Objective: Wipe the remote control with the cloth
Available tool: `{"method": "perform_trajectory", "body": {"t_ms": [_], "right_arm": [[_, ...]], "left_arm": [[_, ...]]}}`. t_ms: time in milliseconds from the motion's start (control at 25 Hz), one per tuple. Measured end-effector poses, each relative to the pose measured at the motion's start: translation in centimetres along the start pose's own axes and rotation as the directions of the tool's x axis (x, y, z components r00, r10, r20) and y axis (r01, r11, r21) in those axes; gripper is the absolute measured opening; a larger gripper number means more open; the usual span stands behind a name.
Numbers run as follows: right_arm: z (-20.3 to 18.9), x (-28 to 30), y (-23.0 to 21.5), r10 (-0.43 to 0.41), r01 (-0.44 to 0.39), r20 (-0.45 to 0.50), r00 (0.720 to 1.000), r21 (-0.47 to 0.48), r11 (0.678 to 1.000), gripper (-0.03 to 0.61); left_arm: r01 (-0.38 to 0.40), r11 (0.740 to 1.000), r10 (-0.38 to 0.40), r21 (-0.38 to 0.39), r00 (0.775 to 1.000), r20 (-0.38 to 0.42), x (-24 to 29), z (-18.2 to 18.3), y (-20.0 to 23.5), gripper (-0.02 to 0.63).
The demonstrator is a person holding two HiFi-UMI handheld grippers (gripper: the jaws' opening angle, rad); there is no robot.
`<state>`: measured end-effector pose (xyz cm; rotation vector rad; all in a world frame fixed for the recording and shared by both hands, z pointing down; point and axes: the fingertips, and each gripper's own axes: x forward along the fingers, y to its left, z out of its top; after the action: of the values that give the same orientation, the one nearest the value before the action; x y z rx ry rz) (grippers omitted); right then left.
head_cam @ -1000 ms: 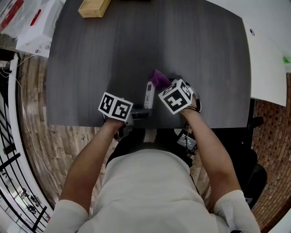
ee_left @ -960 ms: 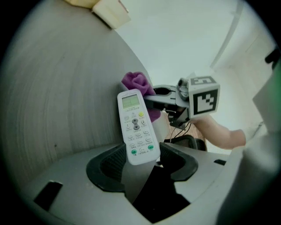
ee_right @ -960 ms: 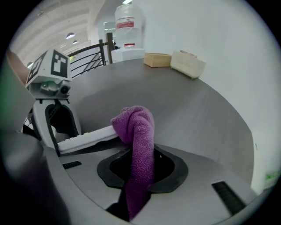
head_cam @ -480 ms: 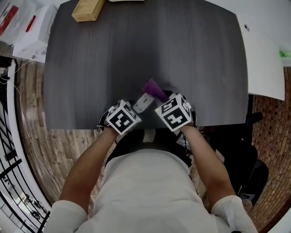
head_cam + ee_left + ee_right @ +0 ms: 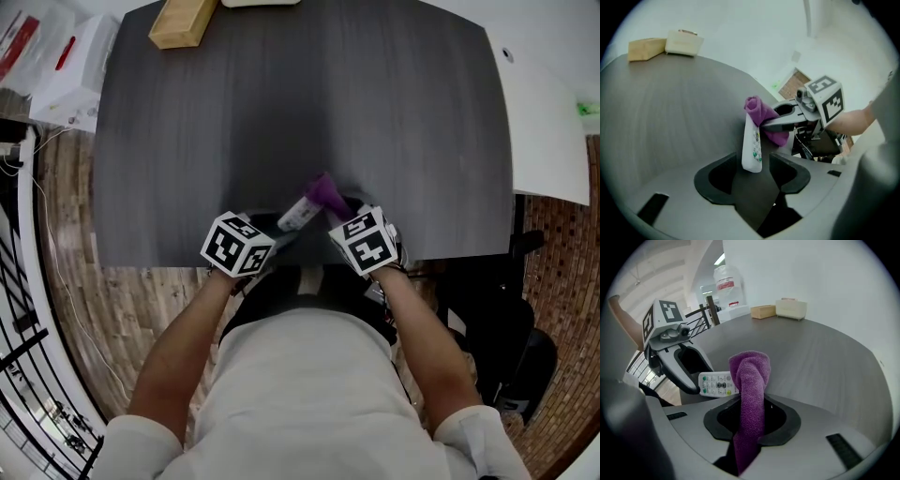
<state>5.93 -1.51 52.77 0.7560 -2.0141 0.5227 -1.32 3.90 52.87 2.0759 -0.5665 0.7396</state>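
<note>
The white remote control (image 5: 300, 214) hangs slanted over the near edge of the dark table (image 5: 281, 94). My left gripper (image 5: 281, 228) is shut on its near end, and its jaws have just closed a little further. In the left gripper view the remote (image 5: 752, 145) stands up between my jaws. The purple cloth (image 5: 325, 192) is bunched in my right gripper (image 5: 336, 208), which is shut on it, and the cloth (image 5: 761, 117) lies against the remote's far end. In the right gripper view the cloth (image 5: 750, 390) rises from my jaws beside the remote (image 5: 717, 383).
A wooden block (image 5: 181, 22) lies at the table's far left corner, with a pale box (image 5: 684, 43) next to it. White cartons (image 5: 66, 75) sit off the left side. A white table (image 5: 553, 122) adjoins on the right. The person's body is close to the near edge.
The remote has swung from pointing straight away to slanting right as the left gripper rolled. The right gripper and cloth have slid along, staying at the remote's far end.
</note>
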Motion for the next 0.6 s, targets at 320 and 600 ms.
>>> {"method": "perform_trajectory", "body": {"t_ms": [320, 600], "right_arm": [[-0.8, 0.2, -0.4, -0.007, 0.007, 0.008, 1.0, 0.062, 0.998, 0.086], [5.5, -3.6, -0.4, -0.044, 0.014, 0.202, 0.978, 0.147, 0.989, 0.086]], "left_arm": [[-0.174, 0.971, 0.167, 0.162, 0.984, 0.053, 0.0, 1.2, 0.4, 0.117], [-0.392, 0.82, 0.384, 0.418, 0.917, 0.108, -0.6, 2.9, 1.1, 0.104]]}}
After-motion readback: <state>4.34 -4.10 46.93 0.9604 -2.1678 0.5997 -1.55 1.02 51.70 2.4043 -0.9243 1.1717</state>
